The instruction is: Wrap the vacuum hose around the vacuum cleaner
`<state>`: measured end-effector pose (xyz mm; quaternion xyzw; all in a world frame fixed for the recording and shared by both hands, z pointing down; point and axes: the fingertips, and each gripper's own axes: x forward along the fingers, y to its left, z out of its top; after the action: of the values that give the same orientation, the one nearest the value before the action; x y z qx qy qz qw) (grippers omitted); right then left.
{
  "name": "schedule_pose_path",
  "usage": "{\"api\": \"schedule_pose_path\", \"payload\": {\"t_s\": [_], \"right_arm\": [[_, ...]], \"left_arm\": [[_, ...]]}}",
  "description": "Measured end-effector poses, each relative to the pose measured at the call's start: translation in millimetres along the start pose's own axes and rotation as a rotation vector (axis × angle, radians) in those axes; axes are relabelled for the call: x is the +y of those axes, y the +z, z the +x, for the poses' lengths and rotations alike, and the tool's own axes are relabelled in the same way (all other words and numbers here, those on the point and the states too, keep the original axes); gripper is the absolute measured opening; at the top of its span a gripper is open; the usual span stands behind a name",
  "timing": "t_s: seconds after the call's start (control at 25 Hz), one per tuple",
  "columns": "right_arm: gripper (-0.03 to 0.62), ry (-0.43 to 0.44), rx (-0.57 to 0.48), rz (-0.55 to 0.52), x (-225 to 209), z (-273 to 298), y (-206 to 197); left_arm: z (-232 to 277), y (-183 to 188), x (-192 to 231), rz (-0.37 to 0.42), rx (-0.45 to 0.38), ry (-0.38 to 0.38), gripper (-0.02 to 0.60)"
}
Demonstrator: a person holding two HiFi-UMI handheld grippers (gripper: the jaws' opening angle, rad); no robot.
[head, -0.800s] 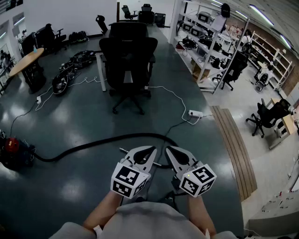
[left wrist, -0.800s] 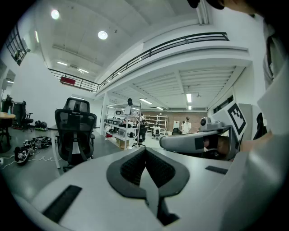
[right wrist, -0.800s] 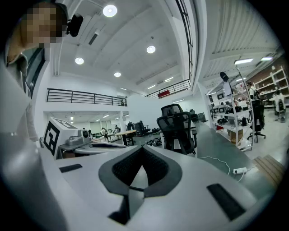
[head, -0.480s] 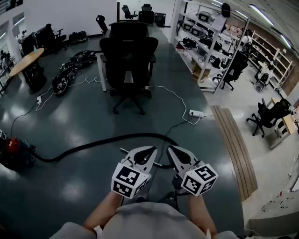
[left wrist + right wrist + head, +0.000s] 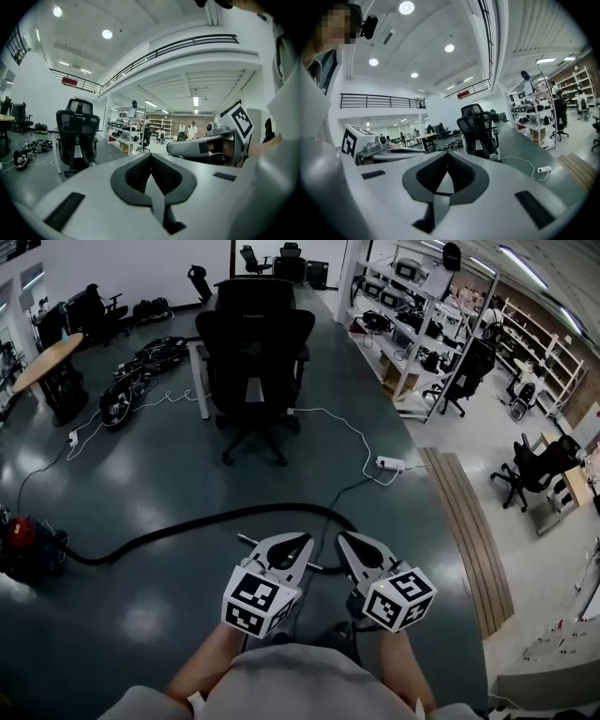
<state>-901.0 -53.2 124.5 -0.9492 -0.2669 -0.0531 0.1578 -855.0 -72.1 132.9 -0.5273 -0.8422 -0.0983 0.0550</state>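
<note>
Hardly moved since earlier, left gripper [image 5: 302,540] and right gripper [image 5: 345,540] are held clenched, empty; jaws should be opened before the hose [image 5: 206,521] at mid-frame is grasped.

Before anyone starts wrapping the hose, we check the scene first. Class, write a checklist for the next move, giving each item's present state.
1. Left gripper empty: ok, shut on nothing.
2. Right gripper empty: ok, shut on nothing.
3. Hose lying loose on the floor: ok.
4. Vacuum cleaner in view: ok, at the left edge.
5. Where the hose's near end lies: cannot tell, it runs behind the grippers.
</note>
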Motion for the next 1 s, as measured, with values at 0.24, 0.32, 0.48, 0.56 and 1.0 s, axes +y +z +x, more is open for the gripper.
{"api": "schedule_pose_path", "payload": {"t_s": [0.24, 0.32, 0.48, 0.56, 1.0], "right_arm": [[0.006, -0.046, 0.011, 0.003, -15, 0, -7], [0.006, -0.062, 0.02, 0.014, -23, 1, -9], [0.006, -0.075, 0.031, 0.038, -43, 2, -13], [0.006, -0.076, 0.033, 0.047, -55, 4, -14], [0.006, -0.029, 0.013, 0.115, -151, 41, -5]], "left_arm": [[7, -9, 7, -0.004, 0.009, -0.006, 0.008], [12, -11, 12, -0.007, 0.018, -0.008, 0.008], [32, -18, 17, -0.02, 0.045, -0.012, 0.008], [44, -20, 18, -0.017, 0.055, -0.015, 0.008], [133, -21, 43, 0.01, 0.147, 0.023, 0.008]]}}
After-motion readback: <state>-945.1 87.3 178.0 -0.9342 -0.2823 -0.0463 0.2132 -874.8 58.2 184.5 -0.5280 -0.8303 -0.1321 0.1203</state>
